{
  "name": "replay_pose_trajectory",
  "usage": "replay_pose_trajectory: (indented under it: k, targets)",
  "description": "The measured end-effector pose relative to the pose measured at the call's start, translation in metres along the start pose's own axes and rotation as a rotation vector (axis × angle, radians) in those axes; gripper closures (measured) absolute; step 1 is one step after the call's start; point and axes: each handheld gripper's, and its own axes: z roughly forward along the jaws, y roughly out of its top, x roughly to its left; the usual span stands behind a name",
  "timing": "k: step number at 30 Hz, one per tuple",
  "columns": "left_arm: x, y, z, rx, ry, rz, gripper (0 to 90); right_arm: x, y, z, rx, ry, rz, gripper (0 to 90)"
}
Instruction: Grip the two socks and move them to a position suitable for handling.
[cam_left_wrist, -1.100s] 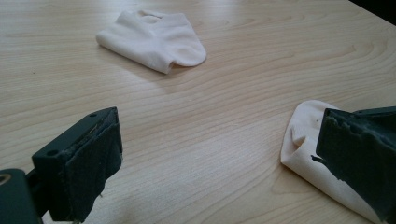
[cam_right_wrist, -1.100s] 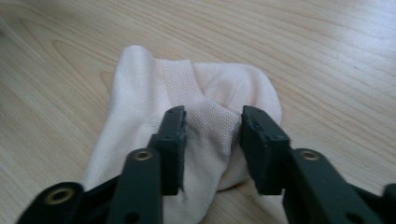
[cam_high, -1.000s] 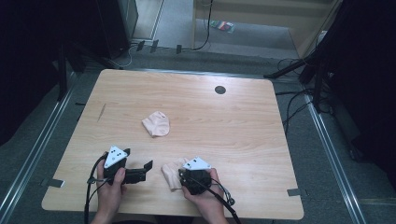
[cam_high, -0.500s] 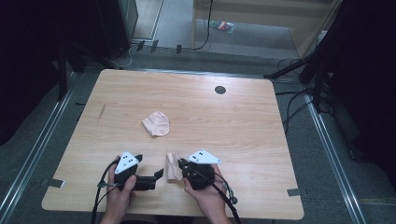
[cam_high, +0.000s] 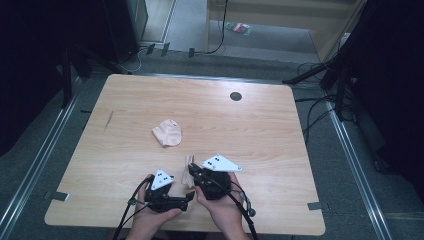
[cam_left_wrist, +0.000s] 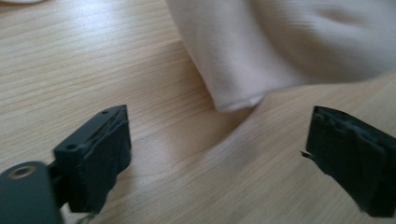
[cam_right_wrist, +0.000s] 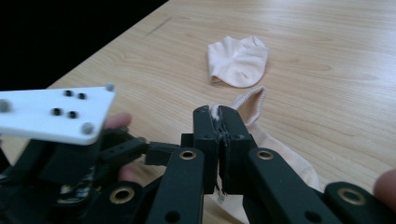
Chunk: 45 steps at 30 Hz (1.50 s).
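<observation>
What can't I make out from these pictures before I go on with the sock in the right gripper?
- Held sock, right gripper view: the shut right gripper covers the pinched edge, so how much fabric is caught is hidden.
- Same sock, left gripper view: cut off by the top and right edges, and blurred; the open left gripper is short of it.
- Held sock, high view: too small to tell heel from toe.
- Second sock, high view: bunched up, shape unclear.

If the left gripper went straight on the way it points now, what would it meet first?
Probably the sock that the right gripper holds: its pale edge lies just ahead of the left gripper, whose jaws stand open above the table. Depth is uncertain.
</observation>
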Motion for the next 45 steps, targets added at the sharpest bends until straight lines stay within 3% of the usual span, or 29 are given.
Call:
replay_pose_trajectory:
  k: [3, 6, 8, 9, 11, 13, 14, 18, 19, 20, 21, 24, 25, 30, 35, 42, 45]
  targets:
    - [0.003, 0.002, 0.003, 0.002, -0.012, -0.027, 20.8, 0.002, 0.002, -0.003, -0.006, 0.020, 0.009, 88.2]
    - [0.004, 0.005, 0.004, -0.023, 0.001, -0.018, 38.6, 0.004, 0.004, -0.007, -0.015, 0.028, 0.011, 88.2]
    - [0.005, 0.006, 0.004, -0.034, 0.006, -0.016, 55.7, 0.004, 0.005, -0.008, -0.017, 0.030, 0.011, 88.2]
    - [0.007, 0.007, 0.003, -0.051, 0.001, -0.004, 55.7, 0.004, 0.005, -0.009, -0.019, 0.034, 0.012, 88.2]
    - [0.009, 0.008, -0.003, -0.076, 0.024, 0.048, 81.8, 0.003, 0.007, -0.012, -0.032, 0.036, 0.014, 88.3]
    - [0.011, 0.008, -0.011, -0.091, 0.071, 0.094, 88.6, 0.001, 0.007, -0.013, -0.041, 0.035, 0.017, 88.3]
    - [0.011, 0.007, -0.016, -0.104, 0.114, 0.120, 89.0, 0.000, 0.007, -0.013, -0.049, 0.036, 0.013, 88.3]
    - [0.011, 0.004, -0.035, -0.143, 0.336, 0.249, 89.3, -0.001, 0.005, -0.008, -0.062, 0.045, 0.008, 88.5]
    - [0.011, 0.004, -0.038, -0.141, 0.375, 0.272, 89.3, -0.001, 0.004, -0.006, -0.059, 0.046, 0.006, 88.5]
    - [0.011, 0.004, -0.038, -0.141, 0.375, 0.272, 89.3, -0.001, 0.004, -0.006, -0.059, 0.046, 0.006, 88.5]
    - [0.009, 0.003, -0.039, -0.105, 0.434, 0.320, 89.2, 0.000, 0.000, 0.001, -0.045, 0.051, -0.002, 88.5]
    - [0.002, -0.004, -0.034, -0.050, 0.479, 0.383, 88.9, -0.005, -0.008, 0.012, -0.011, 0.034, 0.000, 88.5]
    - [-0.001, -0.005, -0.032, -0.031, 0.472, 0.395, 88.7, -0.007, -0.012, 0.015, 0.002, 0.024, 0.004, 88.5]
    - [-0.006, -0.011, -0.017, 0.037, 0.340, 0.350, 84.9, -0.027, -0.027, 0.022, 0.051, -0.023, 0.037, 88.5]
    - [-0.004, -0.009, -0.015, 0.034, 0.214, 0.255, 71.1, -0.043, -0.037, 0.017, 0.074, -0.064, 0.041, 88.5]
    - [0.011, -0.002, -0.021, 0.013, 0.092, 0.173, 47.9, -0.056, -0.044, 0.016, 0.109, -0.093, 0.035, 88.5]
    - [0.027, 0.005, -0.031, -0.028, 0.073, 0.133, 46.3, -0.057, -0.044, 0.017, 0.117, -0.089, 0.024, 88.5]
